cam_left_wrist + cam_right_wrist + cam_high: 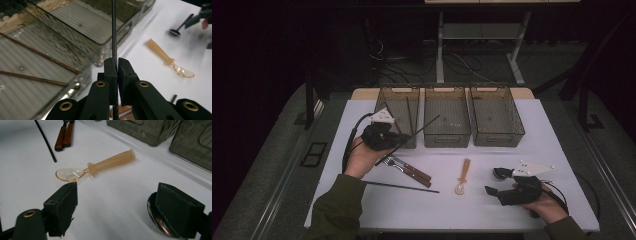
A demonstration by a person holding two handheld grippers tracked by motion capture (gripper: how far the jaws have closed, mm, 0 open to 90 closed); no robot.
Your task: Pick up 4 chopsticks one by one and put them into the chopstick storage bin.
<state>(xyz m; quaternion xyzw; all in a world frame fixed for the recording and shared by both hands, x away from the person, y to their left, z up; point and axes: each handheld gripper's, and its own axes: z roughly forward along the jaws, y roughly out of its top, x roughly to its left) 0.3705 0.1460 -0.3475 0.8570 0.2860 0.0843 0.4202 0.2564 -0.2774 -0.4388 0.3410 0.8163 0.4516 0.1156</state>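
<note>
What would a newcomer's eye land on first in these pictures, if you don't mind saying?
Probably the left tongs, shut on a thin black chopstick slanting up over the leftmost of three clear bins at the table's far side. Next, the orange-handled spoon lying mid-table, with the open right tongs resting nearby.

1. The orange-handled spoon (100, 166) bears small raised lettering along its handle in the right gripper view, too faint to read.
2. No other text, label, brand or number is legible.
</note>
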